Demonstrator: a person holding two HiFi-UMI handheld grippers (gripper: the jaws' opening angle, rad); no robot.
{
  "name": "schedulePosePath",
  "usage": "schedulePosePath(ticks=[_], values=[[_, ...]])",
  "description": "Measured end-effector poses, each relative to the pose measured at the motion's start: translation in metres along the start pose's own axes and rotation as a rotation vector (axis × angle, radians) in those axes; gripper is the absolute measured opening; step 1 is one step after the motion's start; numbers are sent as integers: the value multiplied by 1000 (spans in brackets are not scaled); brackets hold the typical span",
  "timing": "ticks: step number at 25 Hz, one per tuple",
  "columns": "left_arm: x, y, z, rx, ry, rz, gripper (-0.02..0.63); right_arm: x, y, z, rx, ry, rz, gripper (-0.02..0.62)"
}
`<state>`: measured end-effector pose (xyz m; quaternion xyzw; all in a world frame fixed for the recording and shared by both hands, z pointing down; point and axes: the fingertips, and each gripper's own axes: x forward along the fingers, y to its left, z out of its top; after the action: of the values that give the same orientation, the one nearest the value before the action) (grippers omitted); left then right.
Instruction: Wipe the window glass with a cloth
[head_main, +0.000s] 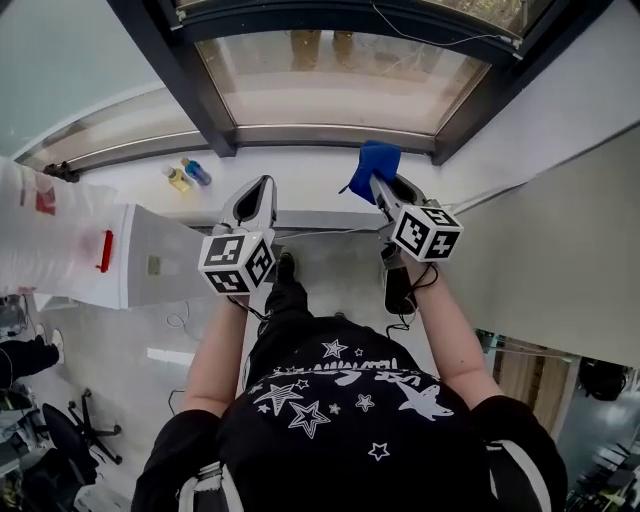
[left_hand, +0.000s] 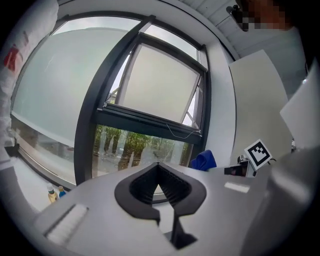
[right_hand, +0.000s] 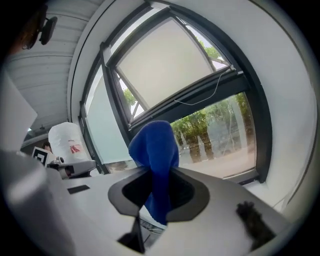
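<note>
The window glass (head_main: 340, 85) fills the top of the head view, a lower pane in a dark frame with trees behind it (right_hand: 220, 135). A blue cloth (head_main: 375, 162) sticks up from my right gripper (head_main: 385, 188), whose jaws are shut on it just short of the glass. In the right gripper view the cloth (right_hand: 156, 145) stands bunched between the pads. My left gripper (head_main: 258, 195) is held beside it above the white sill, shut and holding nothing; its tips meet (left_hand: 158, 167). From the left gripper view the cloth (left_hand: 204, 161) shows at the right.
Two small bottles (head_main: 187, 175) stand on the white sill (head_main: 300, 175) at the left. A large white bag (head_main: 60, 240) lies further left. A dark vertical frame bar (head_main: 175, 60) splits the panes. An upper sash (left_hand: 160, 82) is tilted open. A chair (head_main: 70, 430) stands on the floor below.
</note>
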<state>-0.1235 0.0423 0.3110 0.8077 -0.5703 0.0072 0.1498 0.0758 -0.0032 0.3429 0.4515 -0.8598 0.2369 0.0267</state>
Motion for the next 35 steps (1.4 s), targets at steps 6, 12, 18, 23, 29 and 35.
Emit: schedulePosePath(ticks=[6, 12, 18, 23, 29, 35], values=[[45, 60, 23, 0, 2, -20, 6, 75, 8, 18, -23, 13, -18, 77], [72, 131, 48, -19, -18, 13, 6, 150, 31, 33, -39, 31, 4, 77], [96, 203, 83, 27, -61, 26, 6, 229, 70, 45, -96, 61, 39, 77], [120, 254, 92, 30, -61, 28, 8, 296, 101, 44, -141, 80, 96, 77], [138, 309, 110, 122, -95, 91, 8, 372, 128, 35, -178, 104, 153, 77], [149, 349, 112, 122, -102, 137, 8, 443, 146, 31, -252, 111, 186, 77]])
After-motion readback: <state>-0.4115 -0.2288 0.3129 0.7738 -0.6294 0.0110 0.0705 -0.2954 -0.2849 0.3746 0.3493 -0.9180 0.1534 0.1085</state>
